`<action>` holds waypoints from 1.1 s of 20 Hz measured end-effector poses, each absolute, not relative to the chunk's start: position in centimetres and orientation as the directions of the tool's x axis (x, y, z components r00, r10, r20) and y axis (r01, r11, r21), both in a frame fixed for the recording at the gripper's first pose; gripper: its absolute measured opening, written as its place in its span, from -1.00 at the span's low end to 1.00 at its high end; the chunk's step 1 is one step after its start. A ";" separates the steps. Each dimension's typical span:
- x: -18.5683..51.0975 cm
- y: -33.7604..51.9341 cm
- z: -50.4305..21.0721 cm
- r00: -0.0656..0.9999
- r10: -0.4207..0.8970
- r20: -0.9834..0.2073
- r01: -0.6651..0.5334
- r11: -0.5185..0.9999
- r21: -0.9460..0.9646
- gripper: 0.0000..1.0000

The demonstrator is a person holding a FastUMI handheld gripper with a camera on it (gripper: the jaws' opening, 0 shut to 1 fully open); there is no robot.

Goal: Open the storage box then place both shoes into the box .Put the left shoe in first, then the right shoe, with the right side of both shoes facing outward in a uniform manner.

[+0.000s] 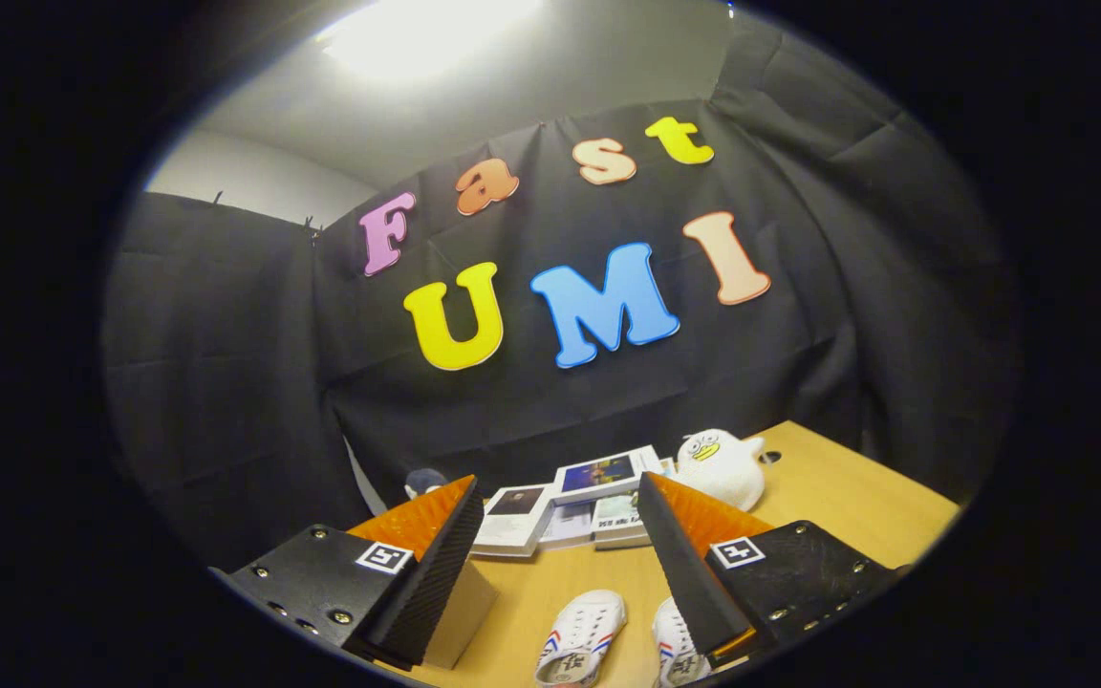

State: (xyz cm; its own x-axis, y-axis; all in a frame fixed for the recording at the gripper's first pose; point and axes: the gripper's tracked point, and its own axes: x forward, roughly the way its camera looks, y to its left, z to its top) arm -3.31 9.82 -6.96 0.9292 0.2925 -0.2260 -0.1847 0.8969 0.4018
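Two white shoes with red and blue stripes lie on the wooden table below my gripper (558,492). One shoe (581,638) lies between the fingers, toe pointing away from me. The other shoe (675,655) is partly hidden behind the right finger (684,564). A pale box (463,612) sits on the table under the left finger (436,573), mostly covered by it. The gripper is open and held well above the table, with nothing between its fingers.
Several books (565,506) lie spread on the table (837,497) beyond the fingers, against the cloth wall. A white plush duck (723,463) sits to their right. A dark rounded object (424,480) peeks out behind the left finger.
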 end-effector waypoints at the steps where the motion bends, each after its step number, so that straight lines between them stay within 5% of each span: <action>1: -3.6 11.0 -7.6 0.913 0.326 -0.245 -0.199 0.881 0.430 0.95; 9: -6.2 19.1 -13.0 0.731 0.569 -0.377 -0.198 0.705 0.681 0.95; 22: -9.4 27.3 -20.1 0.480 0.760 -0.437 0.063 0.467 0.882 0.92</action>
State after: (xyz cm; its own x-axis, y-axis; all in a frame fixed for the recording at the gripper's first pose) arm -9.42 27.29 -20.09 0.4799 0.7605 -0.4375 0.0631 0.4674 0.8818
